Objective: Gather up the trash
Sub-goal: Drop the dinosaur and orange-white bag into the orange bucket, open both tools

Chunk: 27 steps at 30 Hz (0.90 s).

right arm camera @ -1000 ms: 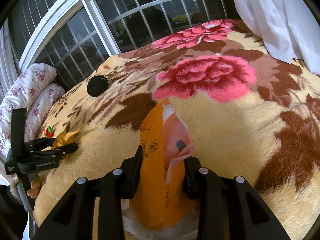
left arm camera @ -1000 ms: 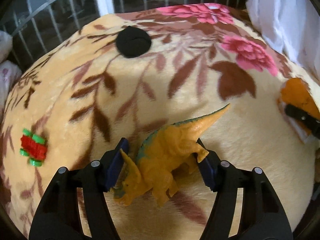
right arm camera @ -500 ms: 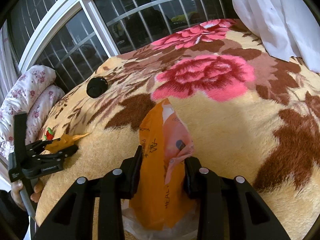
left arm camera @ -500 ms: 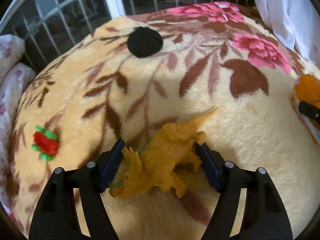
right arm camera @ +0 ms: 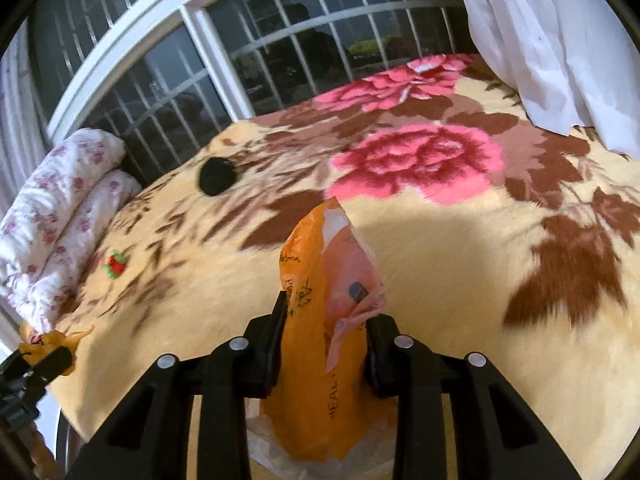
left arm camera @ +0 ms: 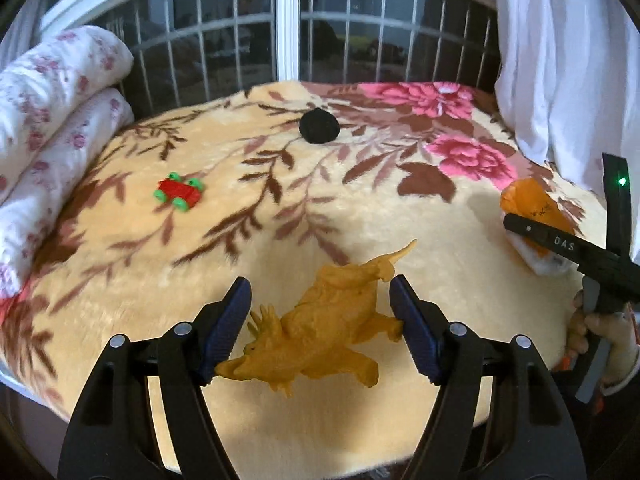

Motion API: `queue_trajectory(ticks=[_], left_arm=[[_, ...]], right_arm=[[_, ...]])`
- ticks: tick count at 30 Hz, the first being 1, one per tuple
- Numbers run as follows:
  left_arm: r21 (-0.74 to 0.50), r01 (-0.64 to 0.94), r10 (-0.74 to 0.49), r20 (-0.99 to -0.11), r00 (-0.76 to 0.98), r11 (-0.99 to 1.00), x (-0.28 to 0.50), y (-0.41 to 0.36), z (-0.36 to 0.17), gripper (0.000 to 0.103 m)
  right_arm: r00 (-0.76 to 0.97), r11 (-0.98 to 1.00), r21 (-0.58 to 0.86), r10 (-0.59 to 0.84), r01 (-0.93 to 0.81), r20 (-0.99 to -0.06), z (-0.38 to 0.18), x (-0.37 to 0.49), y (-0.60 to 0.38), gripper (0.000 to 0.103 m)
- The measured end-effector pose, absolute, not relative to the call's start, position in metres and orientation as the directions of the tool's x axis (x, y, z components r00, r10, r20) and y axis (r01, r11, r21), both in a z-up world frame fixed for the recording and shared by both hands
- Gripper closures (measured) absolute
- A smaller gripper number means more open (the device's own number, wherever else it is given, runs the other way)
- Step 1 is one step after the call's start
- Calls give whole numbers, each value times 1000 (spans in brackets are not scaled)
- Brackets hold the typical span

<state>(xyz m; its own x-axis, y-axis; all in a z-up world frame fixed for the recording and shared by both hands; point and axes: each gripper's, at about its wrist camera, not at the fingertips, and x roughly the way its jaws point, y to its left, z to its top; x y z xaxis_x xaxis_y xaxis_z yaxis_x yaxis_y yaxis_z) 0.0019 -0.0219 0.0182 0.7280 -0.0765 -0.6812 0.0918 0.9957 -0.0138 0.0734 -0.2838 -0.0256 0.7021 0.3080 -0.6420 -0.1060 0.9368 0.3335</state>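
My left gripper (left arm camera: 320, 320) is shut on an orange toy dinosaur (left arm camera: 320, 332) and holds it above the near edge of the flowered blanket (left arm camera: 280, 208). My right gripper (right arm camera: 326, 332) is shut on an orange plastic bag (right arm camera: 316, 320) that stands upright between its fingers, with clear plastic under it. The bag and the right gripper also show in the left wrist view (left arm camera: 532, 212). A red and green toy (left arm camera: 178, 192) and a round black object (left arm camera: 319, 126) lie on the blanket.
A rolled flowered quilt (left arm camera: 48, 120) lies at the left of the bed. A barred window (left arm camera: 280, 40) runs behind the bed. A white curtain (left arm camera: 560, 60) hangs at the right. The blanket's near edge drops off below the left gripper.
My left gripper has lifted and pulled back with the dinosaur, so more of the bed and window shows. The right gripper holds the bag the same and has shifted back a little.
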Motion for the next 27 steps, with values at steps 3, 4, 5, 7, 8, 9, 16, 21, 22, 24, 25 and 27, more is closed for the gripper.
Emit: queue_trajectory(ticks=[3,4,5,7,8,9,16,21,22,24,25,27], left_arm=[[-37,79,-84,-663,744,996,-12,-22,14,33],[-45,74,-85,-653,752,996,-17,-22,12,33],[-56,70,-90,-643,760,996,-23,-22,11,33],[-81,77,-111,-629,769,994,-35,-20,11,33],[-88,86,-122,-621,774,992,-43,-20,11,33],[-92,98,-134,-612,780,991,-52,-20,12,33],[-92,241,-250,-576,778,966,-123,-20,13,33],[-109,320,-318,-609,727,941,-161,-19,-4,33],[-102,324,-315,-624,715,940,-164,-20,-9,33],[-94,336,-312,-657,686,937,-169,-24,-22,33],[-89,340,-307,-675,670,936,-169,-26,-30,33],[-93,351,-308,-716,627,932,-168,-29,-48,33]], right_arm=[[712,934,330,327,-141,-621,-16,44,-271,72],[719,934,321,330,-155,-612,-11,33,-267,72],[725,935,313,333,-169,-603,-7,22,-264,72],[735,929,306,353,-206,-579,4,-6,-260,72],[737,926,304,365,-225,-568,9,-23,-259,72],[738,924,301,371,-235,-563,12,-34,-259,72],[717,919,234,394,-317,-576,18,-117,-257,72],[672,917,177,384,-356,-633,-1,-151,-248,72],[663,917,166,380,-364,-645,-6,-155,-246,72],[633,910,157,384,-385,-672,-20,-160,-241,72],[609,905,161,388,-394,-692,-29,-162,-237,72],[573,901,171,391,-399,-720,-43,-161,-233,72]])
